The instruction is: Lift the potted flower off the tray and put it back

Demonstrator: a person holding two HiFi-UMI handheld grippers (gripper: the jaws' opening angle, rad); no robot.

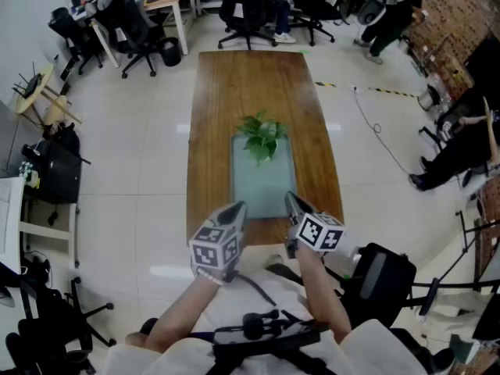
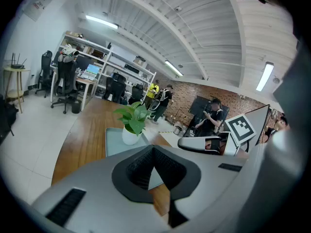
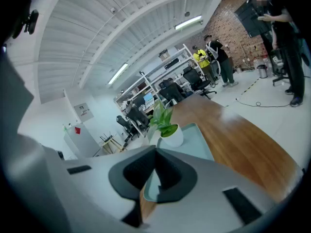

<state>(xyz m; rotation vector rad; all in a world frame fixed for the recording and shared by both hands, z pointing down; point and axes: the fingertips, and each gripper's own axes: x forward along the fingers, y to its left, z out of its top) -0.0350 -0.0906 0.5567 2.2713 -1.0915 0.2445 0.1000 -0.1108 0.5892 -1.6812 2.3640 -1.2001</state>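
You are holding the left gripper point(image 1: 234, 208) and right gripper point(image 1: 293, 200) closed and empty at the tray's point(image 1: 266, 196) near end, the potted flower point(image 1: 262, 137) standing at its far end, centred between them

Left tongs point(image 1: 237, 208) and right tongs point(image 1: 291, 198) closed, empty

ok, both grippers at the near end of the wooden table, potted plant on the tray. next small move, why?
Probably ease both forward, opening the jaws. The left gripper and right gripper are shut and empty, well short of the green plant in its round white pot, which stands at the far end of the pale green rectangular tray on the long brown wooden table.
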